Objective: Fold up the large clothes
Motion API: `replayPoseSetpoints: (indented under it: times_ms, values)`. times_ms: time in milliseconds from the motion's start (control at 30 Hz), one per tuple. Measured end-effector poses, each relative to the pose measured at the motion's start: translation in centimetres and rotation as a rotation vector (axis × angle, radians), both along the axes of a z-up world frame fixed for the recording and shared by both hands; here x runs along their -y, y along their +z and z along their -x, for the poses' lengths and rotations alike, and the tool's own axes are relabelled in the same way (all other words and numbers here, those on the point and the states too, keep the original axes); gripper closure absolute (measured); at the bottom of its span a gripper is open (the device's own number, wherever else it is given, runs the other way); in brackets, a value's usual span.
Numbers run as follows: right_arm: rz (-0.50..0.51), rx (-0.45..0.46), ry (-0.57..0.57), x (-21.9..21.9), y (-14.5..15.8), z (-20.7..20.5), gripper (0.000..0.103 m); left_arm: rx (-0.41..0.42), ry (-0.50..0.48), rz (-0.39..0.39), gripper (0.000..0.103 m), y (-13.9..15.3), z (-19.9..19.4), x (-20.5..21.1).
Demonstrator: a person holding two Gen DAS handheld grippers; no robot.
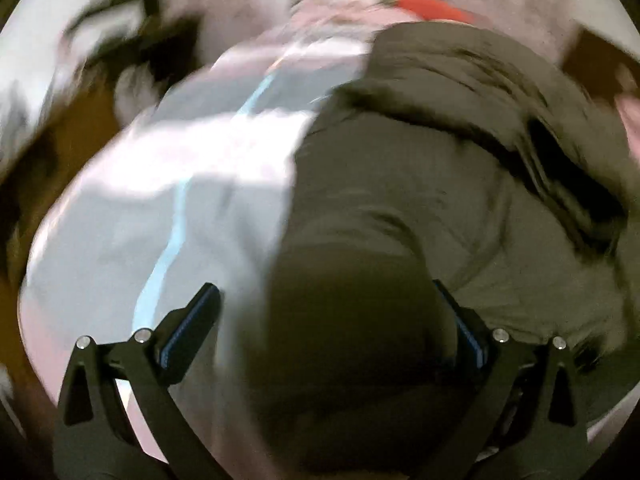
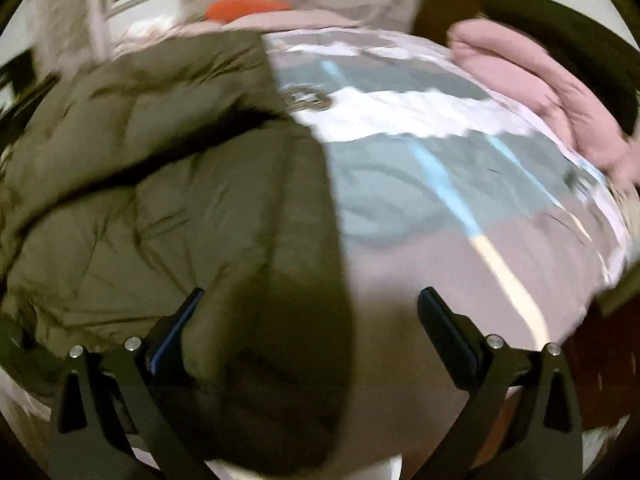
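jacket (image 2: 160, 184) crowding left, bedspread (image 2: 420, 280) open (blurred)

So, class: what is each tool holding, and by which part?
Nothing is clamped: left tool and right tool are open, with a fold of the olive puffer jacket lying loose between each one's fingers.

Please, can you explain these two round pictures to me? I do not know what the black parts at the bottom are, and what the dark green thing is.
A person holds a two-finger gripper in each hand, each carrying a wide-angle camera, hence round, blurred pictures. The black parts are fingers. One view shows the left gripper, the other the right gripper. Both stand open, with part of an olive-green padded jacket between the fingers; whether they touch it is unclear. It lies on a bed sheet with blue stripes, beside a pink garment.
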State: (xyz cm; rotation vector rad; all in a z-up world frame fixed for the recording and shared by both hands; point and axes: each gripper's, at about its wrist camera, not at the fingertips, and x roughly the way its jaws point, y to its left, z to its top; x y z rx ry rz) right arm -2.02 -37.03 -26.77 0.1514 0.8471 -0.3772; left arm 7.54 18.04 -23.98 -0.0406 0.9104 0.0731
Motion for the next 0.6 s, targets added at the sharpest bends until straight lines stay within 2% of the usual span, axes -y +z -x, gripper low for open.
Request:
replayPoseSetpoints:
  times_ms: [67, 133, 167, 200, 300, 367, 400, 467, 600]
  values:
    - [-0.048, 0.045, -0.004, -0.6, 1.8, 1.1, 0.001, 0.014, 0.066, 0.042, 0.002, 2.1, 1.0, -0.5]
    - [-0.194, 0.121, 0.048, -1.5, 3.3, 2.3, 0.001, 0.074, 0.001, 0.195, 0.002, 4.2, 3.3, 0.3]
    - [-0.301, 0.164, 0.101, -2.2, 3.7, 2.9, 0.001, 0.089, -0.036, 0.268, 0.002, 4.6, 4.3, 0.9]
    - [-0.400, 0.205, 0.164, -3.0, 3.8, 3.3, 0.001, 0.093, -0.048, 0.305, 0.002, 4.6, 4.9, 1.4]
    - [-0.623, 0.224, 0.328, -5.0, 2.8, 3.3, 0.001, 0.086, -0.068, 0.507, 0.002, 3.2, 6.3, 2.1]
    - [-0.690, 0.214, 0.372, -5.9, 1.9, 3.4, 0.001, 0.059, -0.083, 0.706, 0.002, 1.3, 6.9, 1.8]
    - [-0.720, 0.213, 0.398, -6.3, 1.5, 3.5, 0.001, 0.050, -0.081, 0.774, 0.002, 0.4, 7.2, 1.8]
    - [-0.728, 0.214, 0.424, -7.0, 0.9, 3.8, 0.001, 0.054, -0.082, 0.842, 0.002, -1.2, 8.0, 2.0]
    - [-0.836, 0.181, 0.465, -8.4, -1.2, 4.7, 0.001, 0.075, -0.087, 0.878, 0.002, -2.5, 8.1, 2.7]
